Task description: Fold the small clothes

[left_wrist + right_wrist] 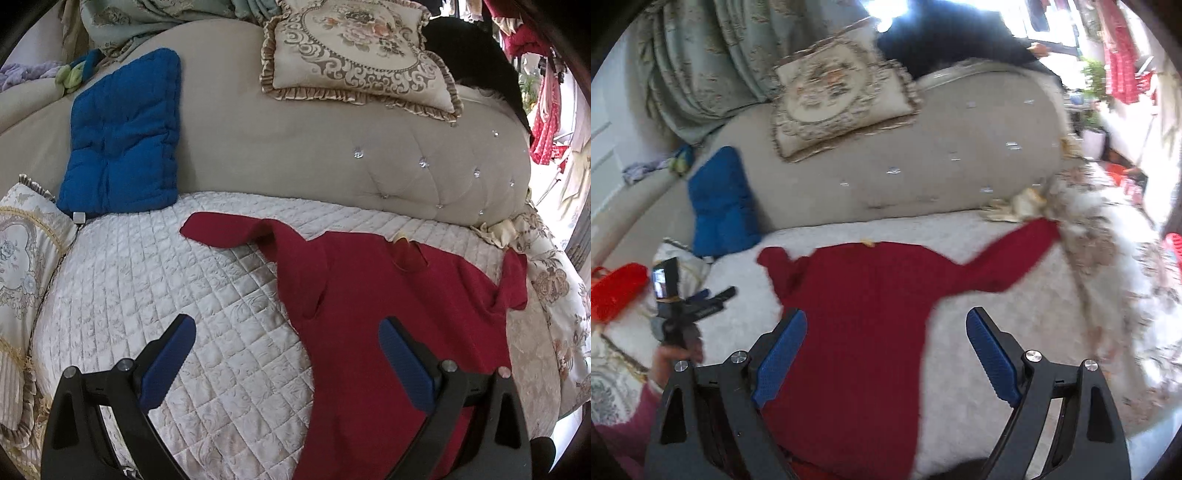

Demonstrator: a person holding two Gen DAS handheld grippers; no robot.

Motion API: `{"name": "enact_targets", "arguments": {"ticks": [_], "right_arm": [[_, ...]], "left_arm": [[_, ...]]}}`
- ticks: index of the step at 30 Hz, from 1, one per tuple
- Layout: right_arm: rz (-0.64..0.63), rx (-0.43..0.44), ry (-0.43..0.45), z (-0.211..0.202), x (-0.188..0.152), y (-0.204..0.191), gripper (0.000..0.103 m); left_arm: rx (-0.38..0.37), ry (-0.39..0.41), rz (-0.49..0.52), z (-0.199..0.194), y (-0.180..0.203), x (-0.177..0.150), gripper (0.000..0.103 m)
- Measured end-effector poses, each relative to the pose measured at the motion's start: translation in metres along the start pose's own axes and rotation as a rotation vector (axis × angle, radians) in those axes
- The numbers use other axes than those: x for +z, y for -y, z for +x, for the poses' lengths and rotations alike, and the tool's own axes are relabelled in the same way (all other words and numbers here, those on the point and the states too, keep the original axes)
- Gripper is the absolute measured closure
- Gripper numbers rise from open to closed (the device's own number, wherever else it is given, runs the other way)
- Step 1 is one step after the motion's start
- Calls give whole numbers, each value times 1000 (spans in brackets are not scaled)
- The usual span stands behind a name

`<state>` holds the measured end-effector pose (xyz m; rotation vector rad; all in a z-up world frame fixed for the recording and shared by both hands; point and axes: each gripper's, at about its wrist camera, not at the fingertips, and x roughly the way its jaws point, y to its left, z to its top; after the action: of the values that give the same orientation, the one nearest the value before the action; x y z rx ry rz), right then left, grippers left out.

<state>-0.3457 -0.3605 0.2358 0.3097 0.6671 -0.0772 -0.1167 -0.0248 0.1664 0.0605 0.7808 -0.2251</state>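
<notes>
One red sweater (373, 317) lies spread flat on the quilted sofa seat (155, 295), collar toward the backrest, hem toward both tools, so its long axis runs front to back and its sleeves reach out to either side. Left hand-held gripper (286, 341): released, empty, over the sweater's left edge, one finger above bare quilt. Right hand-held gripper (886, 332): released, empty, over the sweater's lower right body, likely nearer the outstretched right sleeve (1008, 254); either sleeve looks foldable inward first.
</notes>
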Motion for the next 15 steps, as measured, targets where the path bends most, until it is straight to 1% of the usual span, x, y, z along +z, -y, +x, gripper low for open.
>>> {"name": "enact_targets", "arguments": {"ticks": [3, 4, 5, 7, 10, 13, 15], "right_arm": [[-26, -12, -23, 49, 4, -23, 32], [-43, -14, -24, 71, 5, -36, 32], [-54, -16, -22, 81, 4, -43, 32], [-113, -29, -29, 116, 2, -67, 32], [-145, -45, -25, 157, -2, -82, 34], [-137, -11, -44, 189, -3, -89, 38], [-141, 21, -81, 213, -1, -99, 42]], "left_arm": [[20, 0, -41, 11, -10, 3, 2], [25, -6, -60, 17, -15, 5, 2], [28, -14, -80, 25, -21, 7, 2], [34, -28, -122, 39, -34, 10, 2], [25, -45, -199, 60, -51, 13, 2], [19, -67, -269, 80, -64, 20, 2], [34, -64, -297, 91, -68, 25, 2]]}}
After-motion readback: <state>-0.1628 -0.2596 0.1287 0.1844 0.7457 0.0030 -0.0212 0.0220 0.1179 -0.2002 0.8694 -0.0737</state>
